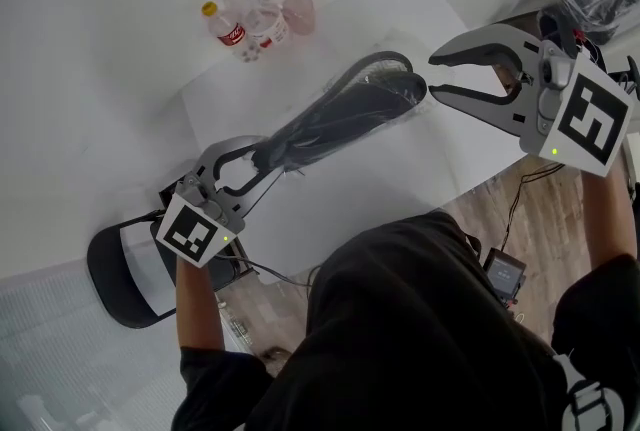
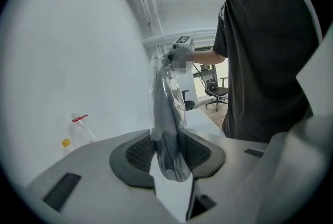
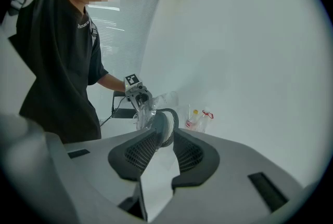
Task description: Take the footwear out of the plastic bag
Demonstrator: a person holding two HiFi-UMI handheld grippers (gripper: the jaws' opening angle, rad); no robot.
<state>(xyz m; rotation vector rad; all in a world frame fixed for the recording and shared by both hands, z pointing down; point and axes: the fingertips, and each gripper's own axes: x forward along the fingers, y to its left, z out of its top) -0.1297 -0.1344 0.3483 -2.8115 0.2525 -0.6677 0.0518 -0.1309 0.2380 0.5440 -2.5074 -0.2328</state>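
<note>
At near-left corner of table [image 1: 330, 209]: pinching 1 end of plastic bag [image 1: 300, 141] with left gripper [image 1: 262, 167], pads tight on the film. Holds dark footwear [image 1: 365, 104] inside, seemingly lifted off the top, long axis running diagonally toward far-right edge. Just beside that far end: right gripper [image 1: 434, 75], spread, gripping nothing, mouth facing the footwear along its axis. Looks set for a straight grab by right.

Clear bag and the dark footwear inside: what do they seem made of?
The clear crinkly bag looks like thin glossy plastic film: it wrinkles and glints. The dark grey strapped footwear inside looks matte, perhaps rubber or foam; the film blurs it.
</note>
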